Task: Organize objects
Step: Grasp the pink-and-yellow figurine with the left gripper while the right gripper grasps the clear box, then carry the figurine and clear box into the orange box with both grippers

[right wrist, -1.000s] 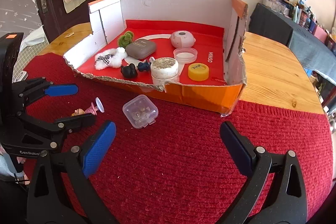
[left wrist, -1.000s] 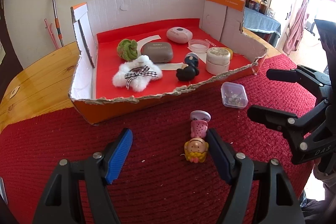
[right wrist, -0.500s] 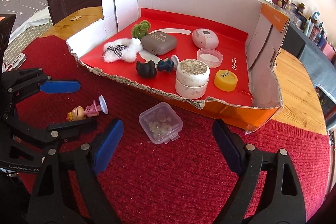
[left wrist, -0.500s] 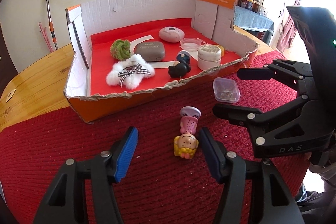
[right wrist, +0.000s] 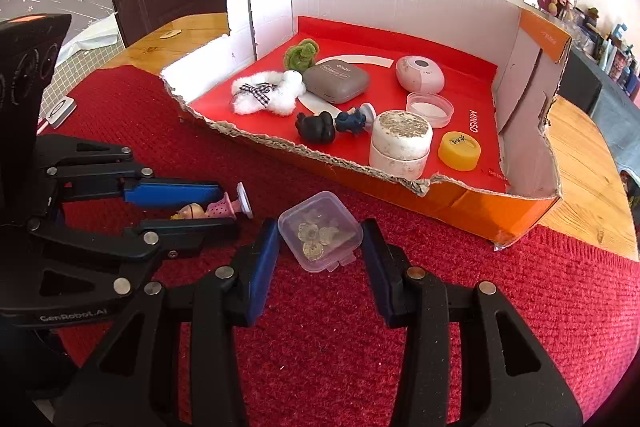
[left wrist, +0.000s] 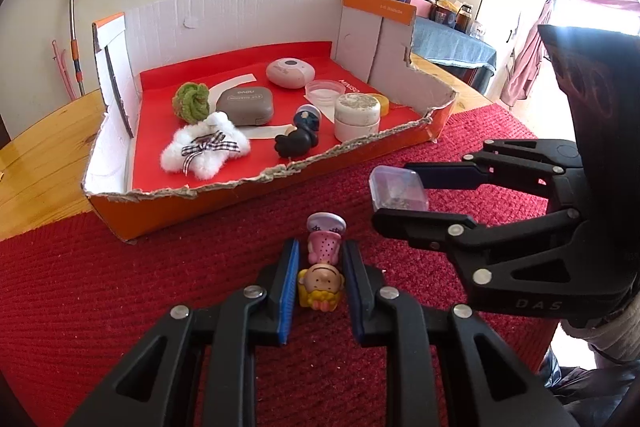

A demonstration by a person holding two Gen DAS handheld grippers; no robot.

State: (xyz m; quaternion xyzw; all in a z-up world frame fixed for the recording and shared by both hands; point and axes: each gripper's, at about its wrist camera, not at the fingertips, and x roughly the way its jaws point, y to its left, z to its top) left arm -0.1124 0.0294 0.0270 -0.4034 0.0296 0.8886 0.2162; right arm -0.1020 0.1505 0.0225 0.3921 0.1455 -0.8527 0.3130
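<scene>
Left gripper (left wrist: pixel 320 271) pinching pink doll figurine (left wrist: pixel 322 273), lying on red mat (left wrist: pixel 120 287). Right gripper (right wrist: pixel 320 237) spread around small clear box (right wrist: pixel 320 229), not yet squeezing. Both apparently meant for torn cardboard tray (right wrist: pixel 520 203) just beyond.

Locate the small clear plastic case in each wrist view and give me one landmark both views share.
Left wrist: clear plastic case sits right of centre, between the right gripper's jaws.
Right wrist: low centre, between that camera's own jaws.
Shared landmark: the white round jar by the box's torn front edge.
</scene>
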